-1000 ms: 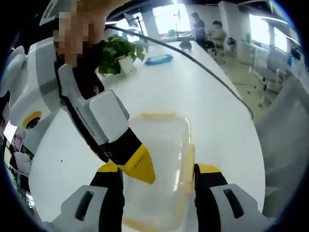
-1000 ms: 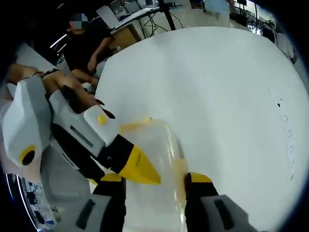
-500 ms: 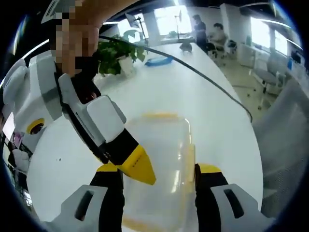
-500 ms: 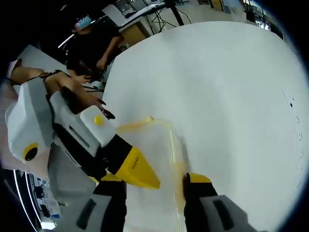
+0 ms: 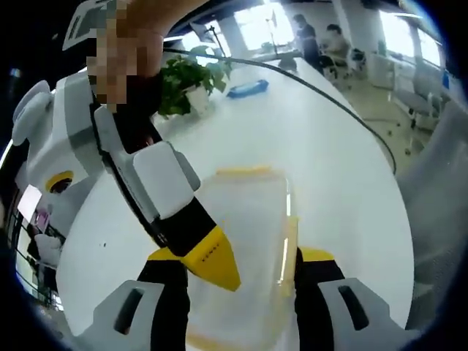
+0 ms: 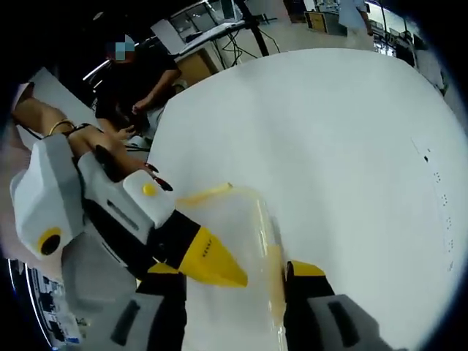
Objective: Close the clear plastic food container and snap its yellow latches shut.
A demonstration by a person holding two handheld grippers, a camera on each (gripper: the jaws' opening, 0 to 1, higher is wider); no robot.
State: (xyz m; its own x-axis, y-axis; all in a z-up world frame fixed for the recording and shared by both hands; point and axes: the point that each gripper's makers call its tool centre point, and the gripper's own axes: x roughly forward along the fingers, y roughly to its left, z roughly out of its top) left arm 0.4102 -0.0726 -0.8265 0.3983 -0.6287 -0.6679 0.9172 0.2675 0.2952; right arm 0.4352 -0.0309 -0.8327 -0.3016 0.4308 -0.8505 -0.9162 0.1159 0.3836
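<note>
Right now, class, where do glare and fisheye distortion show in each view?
Left gripper view: a bright glare streak on the container beside its yellow latch; windows blow out white. Right gripper view: the table edge curves strongly.

The white desk lies bare around the clear plastic food container with yellow latches, with open surface beyond its far end and along its right side in the left gripper view. The right claw reaches in from the left and crowds the container's near left corner, just beside the left claw. Farther off, a potted green plant, a flat blue object and a thin black cable cross the desk, well apart from the container.
</note>
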